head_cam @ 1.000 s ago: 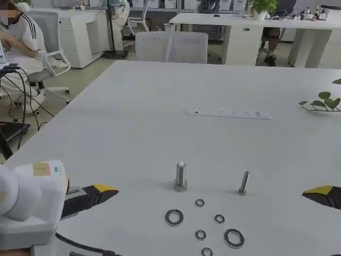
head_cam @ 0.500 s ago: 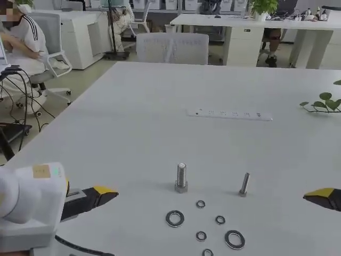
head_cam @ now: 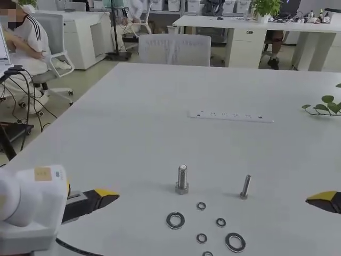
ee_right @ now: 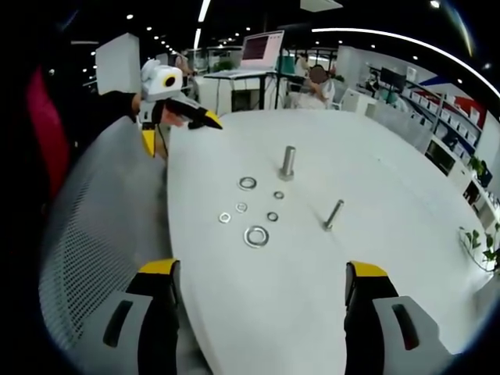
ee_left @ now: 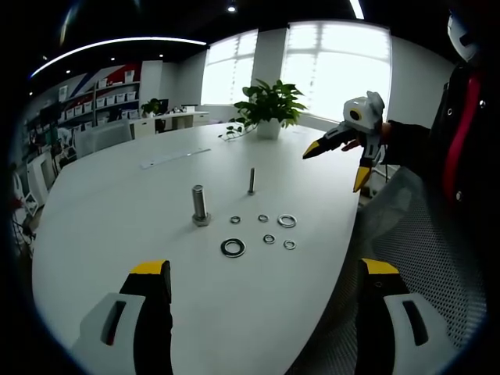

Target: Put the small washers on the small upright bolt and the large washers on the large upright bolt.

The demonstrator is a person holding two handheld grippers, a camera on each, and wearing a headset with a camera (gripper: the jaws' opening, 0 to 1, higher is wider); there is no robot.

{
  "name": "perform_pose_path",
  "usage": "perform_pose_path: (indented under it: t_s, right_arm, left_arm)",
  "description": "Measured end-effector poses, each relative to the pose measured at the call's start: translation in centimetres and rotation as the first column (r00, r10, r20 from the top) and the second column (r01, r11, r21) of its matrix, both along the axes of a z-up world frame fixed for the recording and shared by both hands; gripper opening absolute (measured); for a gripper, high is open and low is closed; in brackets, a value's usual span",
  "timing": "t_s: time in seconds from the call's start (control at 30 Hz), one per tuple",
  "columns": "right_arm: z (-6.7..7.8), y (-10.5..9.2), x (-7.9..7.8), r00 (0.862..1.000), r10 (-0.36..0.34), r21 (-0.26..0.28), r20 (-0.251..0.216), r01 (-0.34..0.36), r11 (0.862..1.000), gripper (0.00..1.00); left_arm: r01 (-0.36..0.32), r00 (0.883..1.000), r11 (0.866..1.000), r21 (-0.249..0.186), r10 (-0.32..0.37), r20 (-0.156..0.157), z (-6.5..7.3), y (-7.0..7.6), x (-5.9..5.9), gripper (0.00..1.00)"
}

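Since the earlier frames the head view has tilted slightly, so the whole scene sits lower. The bolts and washers keep the same layout, and both grippers remain at the near table edge.

**Partly hidden or cut off**
- Left gripper (ee_left: 262, 269): open, jaws wide apart, nothing held. In the head view its white body covers one jaw.
- Right gripper (ee_right: 262, 269): open, jaws wide apart, nothing held. In the head view the right edge cuts it to a yellow tip.
- Nearest small washer (head_cam: 207, 254): cut by the bottom edge of the head view.
- Plant (head_cam: 325, 105): cut off at the right edge.

**Task items on the table (head_cam: 160, 117)**
- Large bolt (head_cam: 182, 180): upright, left of the small bolt (head_cam: 245, 187), which is also upright.
- Two large washers (head_cam: 175, 220) (head_cam: 235, 242) and the other small washers (head_cam: 201, 206) (head_cam: 220, 222) (head_cam: 201, 238): flat on the table, just in front of the bolts and apart from them.

**Surroundings**
- Power strip (head_cam: 230, 116): well beyond the bolts.
- Chair (head_cam: 175, 49): at the far edge.
- Seated person (head_cam: 24, 40): at far left.
- Grey mesh (ee_right: 101, 219): beside the near table edge in both gripper views.
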State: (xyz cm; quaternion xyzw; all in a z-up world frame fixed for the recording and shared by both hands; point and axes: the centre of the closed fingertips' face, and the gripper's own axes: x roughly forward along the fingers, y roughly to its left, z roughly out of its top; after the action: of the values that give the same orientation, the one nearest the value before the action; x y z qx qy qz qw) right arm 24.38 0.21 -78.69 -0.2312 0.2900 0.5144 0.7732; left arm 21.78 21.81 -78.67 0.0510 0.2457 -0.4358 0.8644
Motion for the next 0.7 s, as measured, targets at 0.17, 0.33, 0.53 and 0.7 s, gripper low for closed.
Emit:
perform_pose_path:
  t_s: [0.17,0.33,0.53,0.7]
  right_arm:
    - [-0.14,-0.01,-0.12,1.0,0.008,-0.014,-0.006,-0.008,1.0,0.88]
    - [-0.24,-0.11,-0.12,1.0,0.012,-0.026,-0.009,-0.012,1.0,0.87]
    - [-0.2,-0.14,-0.16,1.0,0.016,-0.038,-0.009,-0.017,0.999,0.87]
    - [-0.19,-0.22,-0.25,1.0,0.021,-0.048,-0.01,-0.022,0.999,0.86]
  left_arm:
    - [0.003,1.0,1.0,-0.005,-0.003,-0.001,-0.16,-0.18,0.0,1.0]
    - [0.002,1.0,1.0,-0.008,-0.002,0.003,-0.14,-0.15,0.14,1.0]
    - [0.005,1.0,1.0,-0.017,-0.005,0.007,-0.05,-0.44,0.18,1.0]
    - [0.007,1.0,1.0,-0.02,-0.007,0.008,-0.14,-0.62,0.07,1.0]
